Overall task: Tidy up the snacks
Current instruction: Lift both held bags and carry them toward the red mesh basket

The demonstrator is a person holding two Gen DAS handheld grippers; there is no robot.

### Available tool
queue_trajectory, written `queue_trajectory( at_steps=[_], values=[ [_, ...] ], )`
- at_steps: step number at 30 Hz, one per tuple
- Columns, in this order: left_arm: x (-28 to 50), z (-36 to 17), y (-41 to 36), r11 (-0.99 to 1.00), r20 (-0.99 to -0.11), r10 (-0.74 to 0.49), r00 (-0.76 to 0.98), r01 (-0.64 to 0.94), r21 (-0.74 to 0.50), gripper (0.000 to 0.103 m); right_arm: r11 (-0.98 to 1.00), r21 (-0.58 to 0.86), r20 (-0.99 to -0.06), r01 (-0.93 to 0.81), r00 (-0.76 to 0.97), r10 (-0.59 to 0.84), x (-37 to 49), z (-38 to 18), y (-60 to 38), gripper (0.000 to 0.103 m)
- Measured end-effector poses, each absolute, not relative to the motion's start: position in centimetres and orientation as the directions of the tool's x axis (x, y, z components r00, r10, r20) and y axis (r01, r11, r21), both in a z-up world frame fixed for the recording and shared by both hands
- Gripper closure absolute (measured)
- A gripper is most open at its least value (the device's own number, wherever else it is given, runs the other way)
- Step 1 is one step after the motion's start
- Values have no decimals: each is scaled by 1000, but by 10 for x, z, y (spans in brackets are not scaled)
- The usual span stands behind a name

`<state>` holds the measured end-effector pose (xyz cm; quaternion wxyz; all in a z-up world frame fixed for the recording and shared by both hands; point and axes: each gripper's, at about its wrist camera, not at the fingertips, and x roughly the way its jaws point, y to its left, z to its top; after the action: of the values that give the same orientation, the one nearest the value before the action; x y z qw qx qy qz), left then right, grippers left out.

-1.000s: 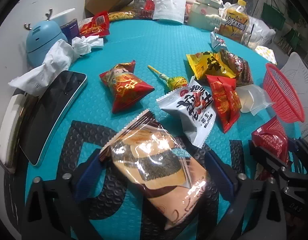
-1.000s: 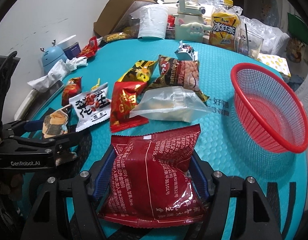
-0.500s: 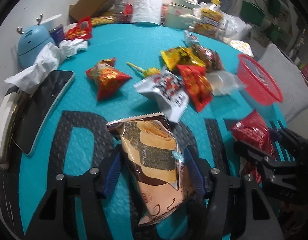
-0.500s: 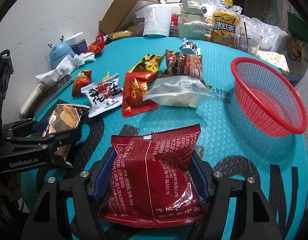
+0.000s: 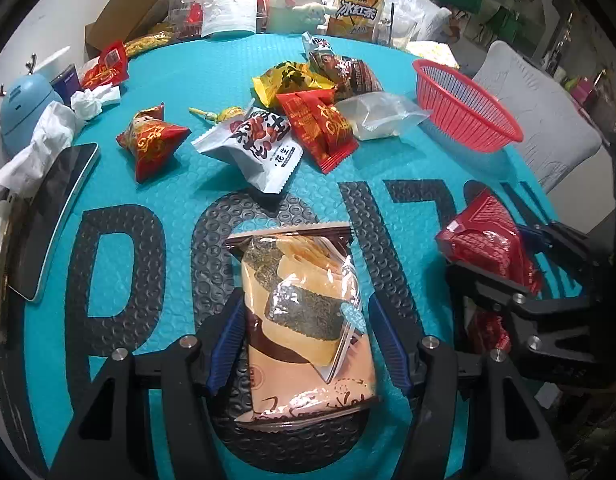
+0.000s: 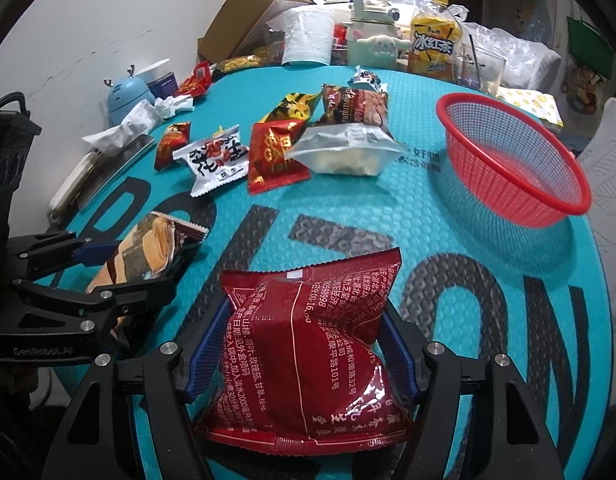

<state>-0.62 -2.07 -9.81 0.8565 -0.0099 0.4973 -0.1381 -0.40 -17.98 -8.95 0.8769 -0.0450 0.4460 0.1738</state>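
Table mat [image 5: 156, 80]: teal, bubble-textured, with big black letters; it fills both views.
Basket [image 6: 516, 160]: red mesh, sitting on the mat at about 2 o'clock in the right wrist view and about 1 o'clock in the left wrist view [image 5: 464, 108]; nothing shows inside it.
Snack pile [image 6: 292, 140]: loose packets at 12 o'clock on the mat, well apart from both grippers and left of the basket.
Dark red packet [image 6: 308, 344]: upright between the blue pads of the right gripper [image 6: 304, 356], bottom centre of the right wrist view; in the left wrist view it shows at 3 o'clock [image 5: 488, 240].
Right gripper state: jaws narrowed onto the dark red packet, pads pressing both its sides so the bag bulges.
Seaweed roll packet [image 5: 308, 320]: beige and brown with a clear window, standing lengthwise at 6 o'clock in the left wrist view; at 9 o'clock in the right wrist view [image 6: 148, 252].
Left gripper [image 5: 308, 340]: state: jaws closed in on the seaweed roll packet, one blue pad against each long edge.
White peanut packet [image 5: 256, 148]: front of the pile, touching an orange-red packet [image 5: 320, 128].
Clear bag [image 6: 344, 152]: right side of the pile, nearest the basket but apart from it.
Small red packet [image 5: 152, 140]: alone at 10 o'clock, left of the pile.
Lollipop [image 5: 216, 114]: yellow, tucked behind the white peanut packet.
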Motion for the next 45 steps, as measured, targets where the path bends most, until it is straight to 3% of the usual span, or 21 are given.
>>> queue_trajectory(
  at_steps=[8,13,18,20,21,23,45],
  values=[
    [-7,-101,-33,971,-858,-151,491,234,-37,41,929,76,-819,-363,508,266,-5,-97,-180,26],
    [-7,-103,-35,972,-858,-146,492,235,-31,32,923,56,-827,-381,501,257,-8,-103,-179,18],
    [-8,-102,-36,974,-864,-136,485,227,-26,30,922,44,-826,-384,506,250,-10,-104,-180,19],
    [-10,-102,-35,973,-860,-145,489,226,-36,30,922,42,-824,-385,509,250,-12,-103,-181,28],
    [-11,-102,-34,973,-854,-153,498,227,-42,32,922,38,-822,-386,513,249,-12,-102,-181,30],
    [-13,-100,-32,976,-843,-140,520,214,-30,53,922,40,-819,-385,516,251,-12,-102,-181,34],
    [-17,-80,-27,960,-801,-240,549,258,-110,55,898,83,-790,-432,520,323,-16,-87,-172,37]
  ],
)
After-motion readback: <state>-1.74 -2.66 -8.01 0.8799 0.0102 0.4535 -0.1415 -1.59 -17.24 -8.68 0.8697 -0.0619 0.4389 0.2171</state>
